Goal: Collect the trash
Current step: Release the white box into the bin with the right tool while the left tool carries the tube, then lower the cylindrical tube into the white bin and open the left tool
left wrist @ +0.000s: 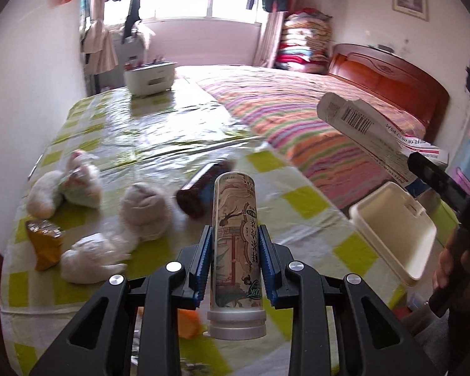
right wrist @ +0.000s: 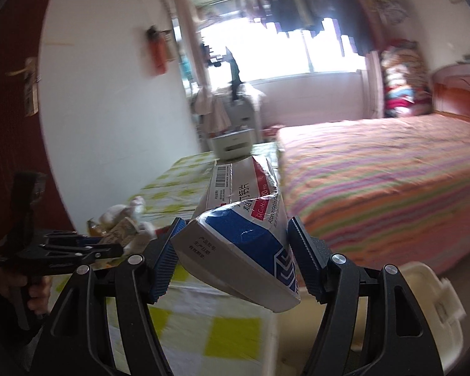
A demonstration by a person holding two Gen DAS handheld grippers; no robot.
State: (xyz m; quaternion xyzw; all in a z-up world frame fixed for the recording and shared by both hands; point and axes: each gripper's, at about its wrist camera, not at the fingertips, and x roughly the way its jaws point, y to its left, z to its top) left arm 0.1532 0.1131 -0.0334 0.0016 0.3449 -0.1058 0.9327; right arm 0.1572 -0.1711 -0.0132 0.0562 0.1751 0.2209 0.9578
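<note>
1. My left gripper (left wrist: 235, 263) is closed on a tall cylindrical tube with a painted label and a white cap (left wrist: 236, 250). Chinese characters run along its side; I cannot read them surely.
2. The tube's long axis lies along the fingers, cap toward the camera.
3. My right gripper (right wrist: 233, 258) clamps a white, blue and red cardboard medicine box (right wrist: 241, 228), crushed. I read "Atorvastatin", a barcode and Chinese text.
4. The box's long axis points forward and up, away from the fingers.
5. Ahead of the left gripper, crumpled white tissues (left wrist: 144, 210) lie on the yellow-green checked tablecloth (left wrist: 159, 131); to its right is a cream plastic bin (left wrist: 394, 232).
</note>
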